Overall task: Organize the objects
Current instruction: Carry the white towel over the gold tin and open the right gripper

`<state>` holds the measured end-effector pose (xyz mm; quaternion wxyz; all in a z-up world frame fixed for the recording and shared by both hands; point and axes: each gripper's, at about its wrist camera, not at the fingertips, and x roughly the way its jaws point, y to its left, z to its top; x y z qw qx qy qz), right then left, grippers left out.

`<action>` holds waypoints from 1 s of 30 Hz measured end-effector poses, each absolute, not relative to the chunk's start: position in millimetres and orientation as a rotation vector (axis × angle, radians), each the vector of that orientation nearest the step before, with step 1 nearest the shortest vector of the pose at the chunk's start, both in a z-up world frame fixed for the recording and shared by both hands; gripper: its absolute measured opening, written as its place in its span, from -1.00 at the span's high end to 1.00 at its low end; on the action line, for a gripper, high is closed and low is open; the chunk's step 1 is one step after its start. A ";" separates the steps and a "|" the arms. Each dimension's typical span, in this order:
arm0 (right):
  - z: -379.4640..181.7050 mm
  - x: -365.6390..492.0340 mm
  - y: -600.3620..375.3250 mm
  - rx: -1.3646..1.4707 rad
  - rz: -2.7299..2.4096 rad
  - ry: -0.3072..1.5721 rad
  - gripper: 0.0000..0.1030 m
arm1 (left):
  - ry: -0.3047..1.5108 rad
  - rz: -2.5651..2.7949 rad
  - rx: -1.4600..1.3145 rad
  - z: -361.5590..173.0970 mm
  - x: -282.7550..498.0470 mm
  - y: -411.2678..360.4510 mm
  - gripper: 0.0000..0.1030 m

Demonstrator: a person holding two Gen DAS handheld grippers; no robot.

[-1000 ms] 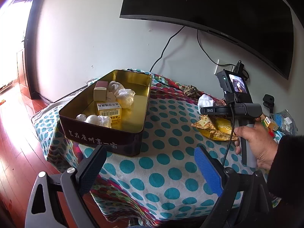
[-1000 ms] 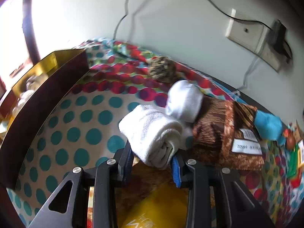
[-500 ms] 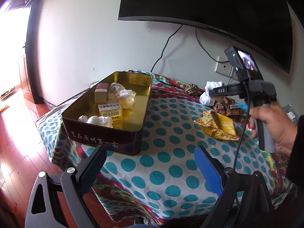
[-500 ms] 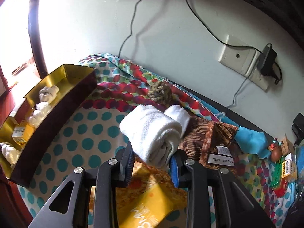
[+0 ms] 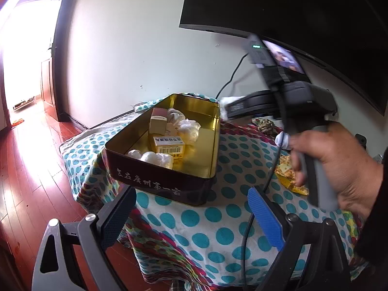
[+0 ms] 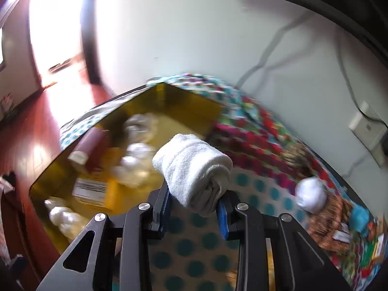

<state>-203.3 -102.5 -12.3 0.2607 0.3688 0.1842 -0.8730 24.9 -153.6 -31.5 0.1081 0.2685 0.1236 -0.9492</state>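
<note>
The right gripper (image 6: 195, 206) was clamped on a rolled white towel (image 6: 194, 167), its pads pressing the near end of the roll from both sides. The roll's long axis ran forward and slightly leftward from the jaws, roughly along the gripper's pointing line, with most of its length projecting beyond the fingertips. It was carried clear of the dotted cloth (image 6: 194, 242).

The open tin (image 6: 189, 104) lay ahead and to the left of the right gripper, below the towel. In the right wrist view the far end of the roll overlapped the tin's near right wall; whether it was already over the interior could not be settled because of blur. The tin's left portion held a box (image 6: 93, 190), a red-brown block (image 6: 89, 150) and several white wrapped pieces (image 6: 135, 160). The right portion of its floor, the part nearest the towel, appeared bare.

In judgement, the coming move turns on this: the free floor lies forward-left of and lower than the held roll, and the roll's axis looks close to parallel with the tin's long side, so little turning should be needed before lowering.

The left gripper (image 5: 191, 218) stood wide with nothing between its pads, short of the tin's near end wall. The right hand (image 5: 339, 167), gripping its handle, was the nearer to the free space and carried the load.

A second white roll (image 6: 311, 195) remained on the cloth to the right of the right gripper, well apart from the tin.
</note>
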 end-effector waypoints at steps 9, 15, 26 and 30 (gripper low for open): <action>-33.7 -206.4 -148.5 1.009 -2.302 0.554 0.43 | 0.472 -2.741 0.814 -37.8 21.0 -173.4 -0.86; -44.7 -219.0 -155.9 1.039 -2.285 0.530 0.36 | 0.491 -2.724 0.840 -41.2 15.7 -177.8 -0.86; -27.1 -215.7 -149.4 0.984 -2.278 0.455 -0.42 | 0.464 -2.726 0.853 -42.1 11.8 -172.7 -0.86; -0.9 -209.7 -128.2 0.919 -2.311 0.388 -0.53 | 0.424 -2.736 0.843 -40.5 12.8 -167.0 -0.86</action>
